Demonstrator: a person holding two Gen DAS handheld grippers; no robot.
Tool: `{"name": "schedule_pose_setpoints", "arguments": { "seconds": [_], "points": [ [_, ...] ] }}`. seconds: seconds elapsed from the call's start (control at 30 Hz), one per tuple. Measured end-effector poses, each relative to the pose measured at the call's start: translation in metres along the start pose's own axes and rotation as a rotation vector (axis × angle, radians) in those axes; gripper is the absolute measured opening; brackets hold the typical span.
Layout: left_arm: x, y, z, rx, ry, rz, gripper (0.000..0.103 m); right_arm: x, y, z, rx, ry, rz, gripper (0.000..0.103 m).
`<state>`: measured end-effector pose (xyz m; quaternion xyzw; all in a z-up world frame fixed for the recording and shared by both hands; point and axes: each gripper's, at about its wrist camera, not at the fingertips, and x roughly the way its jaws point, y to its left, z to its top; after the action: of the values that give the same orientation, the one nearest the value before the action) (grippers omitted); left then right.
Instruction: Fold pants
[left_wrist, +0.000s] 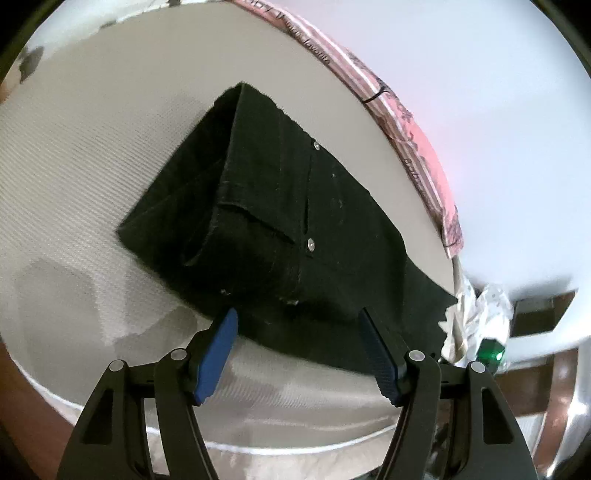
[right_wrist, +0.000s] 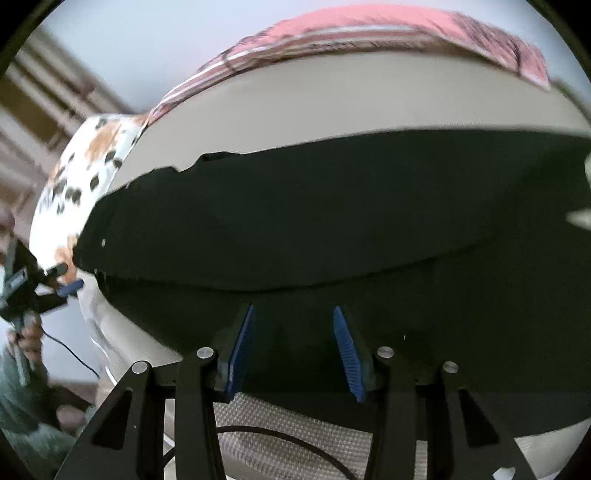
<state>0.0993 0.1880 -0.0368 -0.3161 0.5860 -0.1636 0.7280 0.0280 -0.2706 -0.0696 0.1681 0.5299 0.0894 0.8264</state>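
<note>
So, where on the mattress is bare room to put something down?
Free: the textured mattress left of the black pants, and the strip between them and the pink striped cloth. Crowded: the right corner, with crumpled plastic.

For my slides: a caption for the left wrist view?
Open left hand-held gripper nears black pants on a mattress.

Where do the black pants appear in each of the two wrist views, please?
Left wrist: black pants lie centre frame on the mattress, waistband end nearest the open left gripper.
Right wrist: they fill the middle band.
Shared landmark: the pink striped fabric behind.
</note>
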Motion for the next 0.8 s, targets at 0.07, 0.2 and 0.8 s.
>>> {"name": "schedule_pose_setpoints", "arguments": {
  "seconds": [0.07, 0.2, 0.8],
  "points": [
    [0.006, 0.001, 0.005, -0.029, -0.006, 0.005, 0.068, 0.005, -0.011, -0.001, 0.074, -0.002, 0.041, 0.043],
    [0.016, 0.008, 0.011, -0.119, -0.003, -0.022, 0.068, 0.017, -0.031, 0.001, 0.21, -0.016, 0.08, 0.043],
    [0.028, 0.039, 0.025, -0.208, -0.024, -0.027, 0.029, 0.033, -0.066, 0.026, 0.429, -0.121, 0.132, 0.02]
  ]
}}
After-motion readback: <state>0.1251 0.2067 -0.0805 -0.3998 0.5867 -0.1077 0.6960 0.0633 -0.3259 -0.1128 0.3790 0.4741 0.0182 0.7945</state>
